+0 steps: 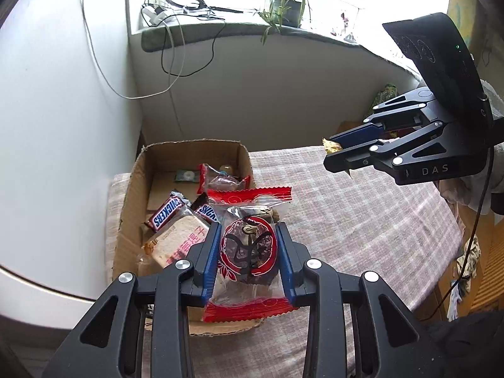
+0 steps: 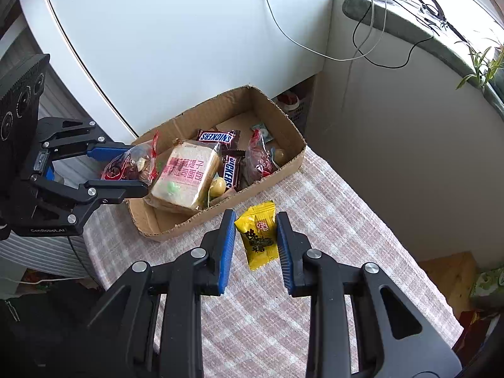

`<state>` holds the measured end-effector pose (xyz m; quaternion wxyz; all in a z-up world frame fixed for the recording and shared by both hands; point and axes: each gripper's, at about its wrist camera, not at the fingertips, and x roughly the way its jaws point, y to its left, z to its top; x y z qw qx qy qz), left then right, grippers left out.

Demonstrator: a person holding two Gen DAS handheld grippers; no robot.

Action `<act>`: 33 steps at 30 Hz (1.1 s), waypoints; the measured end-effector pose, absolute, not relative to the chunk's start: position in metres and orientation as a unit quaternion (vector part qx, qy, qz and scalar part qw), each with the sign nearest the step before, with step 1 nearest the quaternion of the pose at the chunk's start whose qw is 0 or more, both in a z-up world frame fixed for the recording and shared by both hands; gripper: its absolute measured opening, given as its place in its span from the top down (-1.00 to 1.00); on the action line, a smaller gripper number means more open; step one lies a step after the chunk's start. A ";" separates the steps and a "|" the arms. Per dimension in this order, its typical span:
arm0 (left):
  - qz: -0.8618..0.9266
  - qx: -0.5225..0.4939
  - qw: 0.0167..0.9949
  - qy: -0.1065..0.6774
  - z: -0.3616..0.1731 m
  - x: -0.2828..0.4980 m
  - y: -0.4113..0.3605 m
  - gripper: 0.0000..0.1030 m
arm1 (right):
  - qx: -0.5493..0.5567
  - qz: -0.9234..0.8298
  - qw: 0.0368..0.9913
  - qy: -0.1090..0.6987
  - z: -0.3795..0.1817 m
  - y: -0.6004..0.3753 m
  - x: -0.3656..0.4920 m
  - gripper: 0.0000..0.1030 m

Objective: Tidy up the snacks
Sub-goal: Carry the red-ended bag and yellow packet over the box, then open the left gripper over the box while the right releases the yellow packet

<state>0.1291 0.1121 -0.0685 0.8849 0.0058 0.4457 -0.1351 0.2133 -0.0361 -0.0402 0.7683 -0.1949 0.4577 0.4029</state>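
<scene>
My left gripper [image 1: 247,233] is shut on a clear red-edged packet with a dark cake [image 1: 250,252] and holds it over the near end of the cardboard box [image 1: 132,208]. It also shows in the right wrist view [image 2: 134,170] at the box's left end. The box [image 2: 283,170] holds two Snickers bars [image 2: 217,137], a wrapped toast pack [image 2: 186,176], another red-edged packet [image 2: 258,157] and small candies. My right gripper [image 2: 255,236] is shut on a yellow snack packet [image 2: 258,234] above the checked cloth, just short of the box. In the left wrist view the right gripper [image 1: 338,154] holds it in the air.
The checked tablecloth [image 2: 330,220] covers the table. A white appliance [image 2: 157,31] stands behind the box. A windowsill [image 1: 220,31] carries cables, a ring lamp and a potted plant [image 1: 286,6]. A wooden floor [image 2: 450,274] lies to the right.
</scene>
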 end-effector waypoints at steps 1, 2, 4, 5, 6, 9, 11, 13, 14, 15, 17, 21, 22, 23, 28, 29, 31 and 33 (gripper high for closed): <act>-0.128 0.003 0.886 0.446 -0.069 0.127 0.117 0.38 | -0.193 0.405 0.768 0.458 -0.040 -0.031 0.213 0.48; -0.121 -0.001 0.887 0.446 -0.069 0.125 0.123 0.38 | -0.193 0.406 0.768 0.456 -0.041 -0.026 0.213 0.48; -0.108 -0.006 0.889 0.446 -0.069 0.122 0.133 0.38 | -0.196 0.407 0.767 0.455 -0.041 -0.016 0.213 0.48; -0.102 -0.007 0.890 0.445 -0.069 0.121 0.138 0.38 | -0.198 0.409 0.766 0.454 -0.041 -0.009 0.213 0.48; -0.095 -0.006 0.890 0.446 -0.068 0.121 0.142 0.38 | -0.199 0.411 0.766 0.453 -0.040 -0.005 0.213 0.48; -0.071 -0.007 0.891 0.448 -0.070 0.125 0.154 0.38 | -0.199 0.412 0.766 0.451 -0.039 0.011 0.219 0.48; -0.054 -0.015 0.891 0.450 -0.072 0.130 0.163 0.38 | -0.198 0.411 0.766 0.453 -0.039 0.021 0.225 0.48; -0.039 -0.022 0.891 0.452 -0.074 0.137 0.169 0.38 | -0.198 0.408 0.768 0.453 -0.040 0.031 0.231 0.48; -0.035 -0.025 0.891 0.453 -0.075 0.141 0.171 0.38 | -0.198 0.406 0.768 0.454 -0.042 0.036 0.235 0.48; -0.029 -0.025 0.891 0.452 -0.076 0.144 0.171 0.38 | -0.197 0.404 0.768 0.456 -0.043 0.040 0.238 0.48; -0.021 -0.022 0.892 0.451 -0.078 0.151 0.170 0.38 | -0.193 0.401 0.768 0.460 -0.047 0.048 0.246 0.48; -0.014 -0.031 0.891 0.454 -0.085 0.168 0.167 0.38 | -0.191 0.398 0.766 0.468 -0.057 0.060 0.255 0.48; -0.015 -0.032 0.890 0.455 -0.086 0.172 0.167 0.38 | -0.192 0.397 0.765 0.470 -0.060 0.062 0.258 0.48; -0.015 -0.032 0.889 0.456 -0.088 0.176 0.166 0.38 | -0.192 0.395 0.764 0.472 -0.063 0.064 0.260 0.48; -0.015 -0.035 0.887 0.460 -0.092 0.194 0.162 0.38 | -0.178 0.390 0.763 0.484 -0.074 0.067 0.274 0.48; -0.014 -0.039 0.886 0.461 -0.093 0.197 0.162 0.38 | -0.177 0.388 0.763 0.486 -0.076 0.067 0.276 0.48; -0.016 -0.047 0.886 0.462 -0.094 0.203 0.163 0.38 | -0.179 0.385 0.763 0.488 -0.079 0.068 0.280 0.48; -0.015 -0.045 0.884 0.464 -0.095 0.208 0.162 0.38 | -0.180 0.383 0.762 0.490 -0.081 0.067 0.281 0.48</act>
